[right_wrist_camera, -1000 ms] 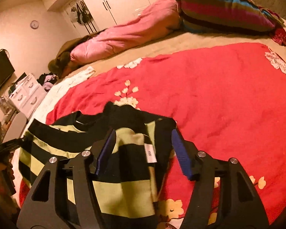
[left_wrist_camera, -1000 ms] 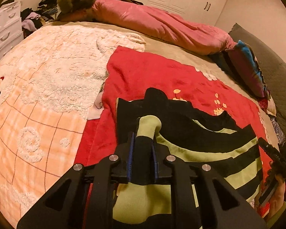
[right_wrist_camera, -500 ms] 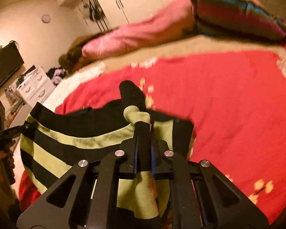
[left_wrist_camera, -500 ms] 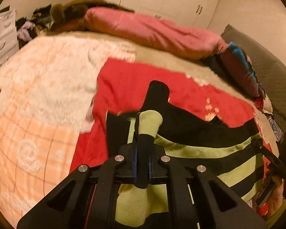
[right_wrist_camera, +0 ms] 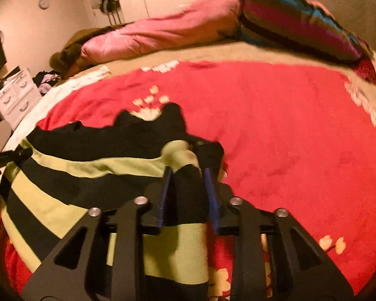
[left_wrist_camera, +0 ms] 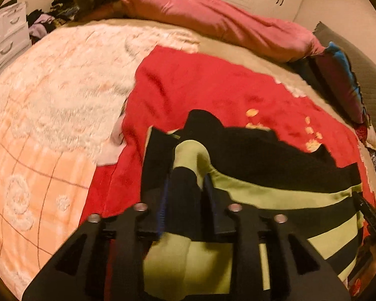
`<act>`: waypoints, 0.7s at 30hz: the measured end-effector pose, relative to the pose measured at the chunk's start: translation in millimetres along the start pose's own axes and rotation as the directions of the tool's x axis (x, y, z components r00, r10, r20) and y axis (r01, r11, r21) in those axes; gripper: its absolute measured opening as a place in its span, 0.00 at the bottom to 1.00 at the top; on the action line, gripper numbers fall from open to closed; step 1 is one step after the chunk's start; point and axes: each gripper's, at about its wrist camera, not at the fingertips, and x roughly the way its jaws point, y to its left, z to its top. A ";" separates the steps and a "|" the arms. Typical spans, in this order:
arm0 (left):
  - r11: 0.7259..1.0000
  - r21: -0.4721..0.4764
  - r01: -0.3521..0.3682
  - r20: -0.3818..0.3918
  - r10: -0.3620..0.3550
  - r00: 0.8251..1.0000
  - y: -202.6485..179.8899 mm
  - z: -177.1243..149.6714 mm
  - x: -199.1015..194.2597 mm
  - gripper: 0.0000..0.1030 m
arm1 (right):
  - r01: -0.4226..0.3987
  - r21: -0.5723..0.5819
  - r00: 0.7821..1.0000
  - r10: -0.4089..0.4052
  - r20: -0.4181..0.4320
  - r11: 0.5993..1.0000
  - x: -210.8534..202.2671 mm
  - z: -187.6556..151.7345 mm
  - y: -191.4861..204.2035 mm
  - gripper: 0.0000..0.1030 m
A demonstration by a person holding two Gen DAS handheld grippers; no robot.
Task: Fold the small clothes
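Left wrist view: the left tool [left_wrist_camera: 186, 195] points down at a black and lime striped top [left_wrist_camera: 275, 175] lying on the red blanket [left_wrist_camera: 200, 85] that covers the bed. Its jaws have just been opening; a bunched fold of the top's edge sits between them, with a little slack at each pad, so the clamp looks released, not tight. The rest of the top spreads away toward 3 o'clock.

Right wrist view: the right tool [right_wrist_camera: 188, 190] has the opposite edge of the same top [right_wrist_camera: 70, 165] between its blue pads [right_wrist_camera: 165, 195]. These jaws have also just been opening, and the cloth stands loosely in the gap. The top stretches toward 9 o'clock, where the other tool shows at the frame's edge.

By my reading, this is the end of one fold: both corners are being set down. Next, both tools should draw back clear of the cloth without dragging it, then take new edges for another fold.
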 end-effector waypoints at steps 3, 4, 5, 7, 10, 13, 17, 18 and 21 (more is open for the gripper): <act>1.000 0.001 -0.005 0.016 0.005 1.000 4.3 -0.7 -8.7 0.38 | -0.001 0.027 1.000 0.001 -0.007 1.000 -0.4 1.2 -5.9 0.39; 1.000 0.002 -0.016 0.028 0.016 0.999 3.9 -0.8 -15.6 0.39 | -0.001 0.028 1.000 0.002 -0.009 1.000 -1.5 2.0 -6.4 0.42; 1.000 0.002 -0.020 0.038 0.020 0.999 4.6 -1.0 -20.3 0.39 | -0.005 0.034 1.000 0.005 -0.006 0.999 -3.8 3.4 -6.7 0.46; 1.000 -0.001 -0.019 0.067 0.019 0.998 6.8 -1.3 -34.1 0.39 | -0.008 0.032 1.000 0.008 0.009 0.999 -9.0 5.4 -5.0 0.50; 0.999 -0.015 -0.029 0.084 0.030 0.996 10.5 -5.0 -51.1 0.39 | 0.005 0.009 0.999 -0.005 0.044 1.000 -20.3 9.8 -0.7 0.55; 0.999 -0.023 -0.023 0.104 0.025 0.994 10.2 -10.1 -67.5 0.39 | 0.011 -0.004 0.997 -0.011 0.076 1.000 -30.7 14.7 2.4 0.60; 1.000 -0.017 -0.026 0.122 0.028 0.992 3.8 -14.4 -82.6 0.52 | -0.009 -0.020 0.995 0.011 0.103 1.000 -41.3 19.5 6.8 0.63; 0.999 -0.018 -0.030 0.123 0.032 0.992 2.2 -14.5 -84.0 0.52 | -0.013 -0.026 0.994 0.016 0.108 1.000 -43.4 20.4 8.5 0.64; 0.999 -0.009 -0.032 0.127 0.033 0.991 -4.4 -15.9 -90.1 0.53 | -0.040 -0.042 0.992 0.045 0.115 0.998 -48.8 22.6 14.9 0.69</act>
